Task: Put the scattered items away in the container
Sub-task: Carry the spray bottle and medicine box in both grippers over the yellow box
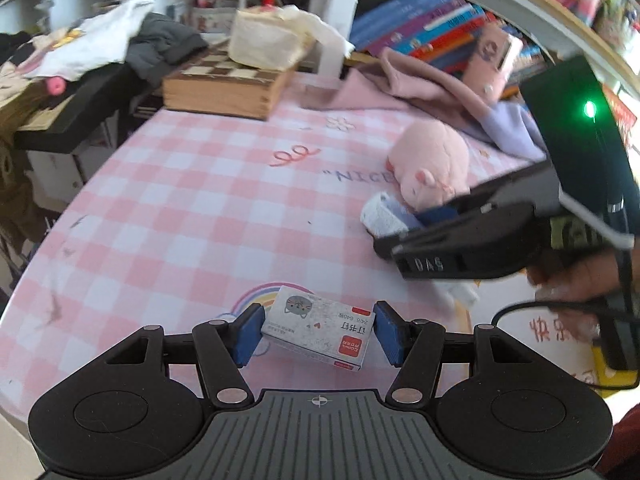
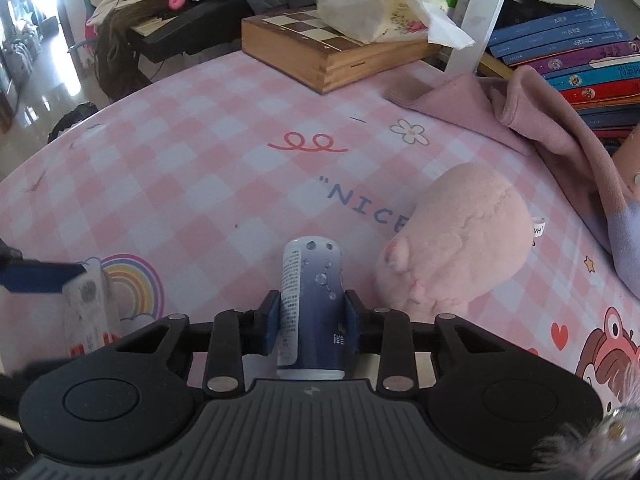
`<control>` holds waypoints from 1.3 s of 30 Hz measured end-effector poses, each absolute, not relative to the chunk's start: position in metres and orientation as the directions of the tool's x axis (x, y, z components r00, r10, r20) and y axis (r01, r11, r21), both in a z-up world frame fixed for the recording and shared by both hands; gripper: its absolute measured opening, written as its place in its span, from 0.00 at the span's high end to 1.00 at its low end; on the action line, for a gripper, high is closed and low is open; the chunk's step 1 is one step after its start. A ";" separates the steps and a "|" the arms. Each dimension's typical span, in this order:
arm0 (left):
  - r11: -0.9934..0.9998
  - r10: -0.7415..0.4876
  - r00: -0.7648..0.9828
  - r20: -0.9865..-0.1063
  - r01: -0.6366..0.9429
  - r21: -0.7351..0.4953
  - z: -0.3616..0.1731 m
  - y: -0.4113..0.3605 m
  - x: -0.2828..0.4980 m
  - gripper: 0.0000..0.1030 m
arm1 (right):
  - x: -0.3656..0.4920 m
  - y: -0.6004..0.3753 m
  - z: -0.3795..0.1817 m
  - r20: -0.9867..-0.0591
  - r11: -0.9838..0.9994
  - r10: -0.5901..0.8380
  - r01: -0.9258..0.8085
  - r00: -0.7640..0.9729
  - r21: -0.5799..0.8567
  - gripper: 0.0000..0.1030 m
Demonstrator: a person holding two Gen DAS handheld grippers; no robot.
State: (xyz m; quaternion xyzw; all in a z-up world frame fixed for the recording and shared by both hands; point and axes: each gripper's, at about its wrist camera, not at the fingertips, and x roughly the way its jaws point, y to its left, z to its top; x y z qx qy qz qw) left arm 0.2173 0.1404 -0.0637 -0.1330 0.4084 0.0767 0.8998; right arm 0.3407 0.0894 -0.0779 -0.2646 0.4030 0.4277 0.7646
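My left gripper (image 1: 318,330) is shut on a small white staples box (image 1: 318,326) with a cat picture and red corners, held just above the pink checked tablecloth (image 1: 192,200). The box and one blue left pad also show in the right wrist view (image 2: 86,304). My right gripper (image 2: 312,318) is shut on a blue and white tube (image 2: 312,308), its white end pointing away; it shows in the left wrist view (image 1: 384,216). A pink plush pig (image 2: 460,248) lies just right of the tube. No container is in view.
A wooden chess box (image 2: 332,48) with a cloth bag (image 2: 360,8) on it sits at the back. A pink garment (image 2: 540,120) and stacked books (image 2: 568,60) lie at the right. Clothes cover a black keyboard (image 2: 192,36) at the back left.
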 end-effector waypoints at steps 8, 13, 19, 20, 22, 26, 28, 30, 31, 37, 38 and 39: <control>0.956 0.050 0.698 -0.714 -0.241 -0.168 -0.041 0.138 0.197 0.43 | 0.320 0.072 -0.046 -0.787 0.550 0.509 -0.835 0.347 -0.013 0.70; 0.962 0.040 0.732 -0.680 -0.212 -0.173 -0.021 0.132 0.180 0.43 | 0.303 0.051 -0.021 -0.751 0.582 0.550 -0.813 0.366 0.029 0.70; 0.974 0.020 0.774 -0.633 -0.158 -0.162 0.001 0.121 0.160 0.43 | 0.274 0.023 0.003 -0.714 0.624 0.577 -0.779 0.398 0.070 0.70; 0.975 0.016 0.782 -0.623 -0.150 -0.163 0.004 0.120 0.155 0.43 | 0.268 0.017 0.006 -0.708 0.631 0.579 -0.772 0.405 0.074 0.70; 0.976 0.006 0.795 -0.607 -0.136 -0.169 0.010 0.117 0.146 0.43 | 0.257 0.008 0.011 -0.697 0.645 0.582 -0.760 0.420 0.081 0.70; 0.976 -0.014 0.814 -0.580 -0.114 -0.184 0.019 0.113 0.124 0.43 | 0.232 -0.008 0.020 -0.679 0.666 0.585 -0.740 0.443 0.091 0.70; 0.975 -0.025 0.821 -0.570 -0.106 -0.195 0.022 0.111 0.112 0.43 | 0.217 -0.015 0.024 -0.670 0.672 0.585 -0.735 0.456 0.087 0.70; 0.975 -0.035 0.824 -0.565 -0.096 -0.201 0.024 0.109 0.101 0.43 | 0.203 -0.022 0.027 -0.663 0.678 0.585 -0.730 0.467 0.085 0.70; 0.975 -0.040 0.826 -0.563 -0.090 -0.201 0.025 0.107 0.095 0.43 | 0.197 -0.025 0.028 -0.661 0.681 0.585 -0.727 0.470 0.086 0.70; 0.978 -0.059 0.829 -0.556 -0.063 -0.198 0.028 0.098 0.063 0.43 | 0.159 -0.045 0.030 -0.654 0.703 0.582 -0.703 0.483 0.105 0.70; 0.979 -0.062 0.829 -0.556 -0.058 -0.197 0.028 0.097 0.057 0.43 | 0.153 -0.048 0.030 -0.654 0.706 0.579 -0.700 0.486 0.106 0.70; 0.979 -0.065 0.829 -0.556 -0.055 -0.197 0.029 0.095 0.051 0.43 | 0.146 -0.052 0.030 -0.654 0.710 0.577 -0.697 0.489 0.106 0.70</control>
